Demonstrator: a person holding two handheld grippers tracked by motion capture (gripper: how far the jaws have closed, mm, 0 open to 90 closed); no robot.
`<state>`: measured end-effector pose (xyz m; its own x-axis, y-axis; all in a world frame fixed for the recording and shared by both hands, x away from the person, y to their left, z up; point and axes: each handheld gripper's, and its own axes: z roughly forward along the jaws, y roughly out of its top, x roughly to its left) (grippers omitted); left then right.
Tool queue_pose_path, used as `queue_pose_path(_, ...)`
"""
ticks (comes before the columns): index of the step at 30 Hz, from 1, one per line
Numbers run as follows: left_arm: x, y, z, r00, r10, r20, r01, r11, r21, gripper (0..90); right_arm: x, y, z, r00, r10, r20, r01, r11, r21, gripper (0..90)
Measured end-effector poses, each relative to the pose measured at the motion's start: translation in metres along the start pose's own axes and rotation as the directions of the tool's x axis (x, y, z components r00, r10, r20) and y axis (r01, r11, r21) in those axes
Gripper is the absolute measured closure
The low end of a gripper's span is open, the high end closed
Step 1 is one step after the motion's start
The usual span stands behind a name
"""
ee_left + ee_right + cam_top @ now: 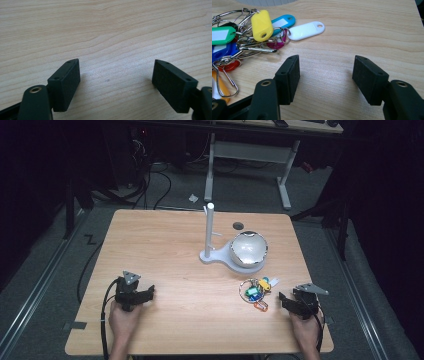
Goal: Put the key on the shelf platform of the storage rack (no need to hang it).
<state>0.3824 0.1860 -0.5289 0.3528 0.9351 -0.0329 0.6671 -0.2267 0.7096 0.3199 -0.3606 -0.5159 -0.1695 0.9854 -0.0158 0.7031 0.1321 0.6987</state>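
A bunch of coloured key tags on metal rings lies on the wooden table, right of centre. In the right gripper view the tags sit up and to the left of the jaws. My right gripper rests on the table just right of the bunch, open, with bare wood between its jaws. My left gripper rests near the front left, open over bare wood. A white stand with an upright post and a shiny metal bowl stands behind the tags.
A small dark round hole sits in the tabletop behind the bowl. Beyond the table are a white desk frame, cables and dark floor. Each gripper is held by a hand coming from the front edge.
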Motion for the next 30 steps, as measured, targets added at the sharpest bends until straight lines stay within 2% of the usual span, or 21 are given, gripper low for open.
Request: queue_pose_path(30,0.0001,0.0000,0.0000,1.0000,-0.001,0.001,0.001,1.0000,0.000,23.0,0.0010,0.0004,0.0005,1.0000,0.001,-0.001,-0.001,1.000,0.001,37.6)
